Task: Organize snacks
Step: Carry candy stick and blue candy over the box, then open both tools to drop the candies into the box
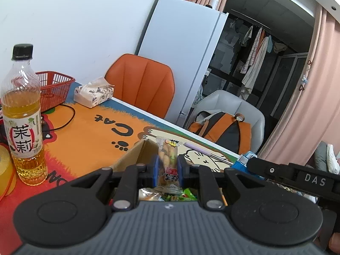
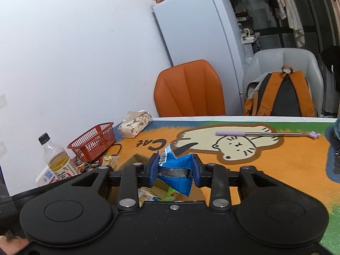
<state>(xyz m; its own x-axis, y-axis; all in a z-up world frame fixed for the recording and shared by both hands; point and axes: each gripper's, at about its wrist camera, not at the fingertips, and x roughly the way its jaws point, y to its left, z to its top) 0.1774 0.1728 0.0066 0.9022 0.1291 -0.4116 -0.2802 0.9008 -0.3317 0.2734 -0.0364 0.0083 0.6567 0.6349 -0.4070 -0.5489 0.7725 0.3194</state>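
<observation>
My left gripper [image 1: 167, 171] is shut on a clear snack packet [image 1: 167, 159] with brown pieces inside, held upright over an open cardboard box [image 1: 136, 155]. Several wrapped snacks [image 1: 170, 195] lie in that box below the fingers. My right gripper [image 2: 175, 171] is shut on a crumpled blue snack packet [image 2: 176, 167], above the same cardboard box [image 2: 136, 159], where more snacks [image 2: 148, 194] show. The right gripper's black body [image 1: 297, 178] with the blue packet [image 1: 242, 162] shows at the right of the left wrist view.
A tea bottle [image 1: 23, 114], red basket [image 1: 53, 89] and tissue pack [image 1: 93, 92] stand on the cat-print mat [image 1: 85, 138]. A purple-handled stick [image 2: 263, 134] lies across the mat. An orange chair [image 2: 189, 89] and grey chair with a backpack [image 2: 282, 93] stand beyond the table, by a white fridge [image 2: 201, 25].
</observation>
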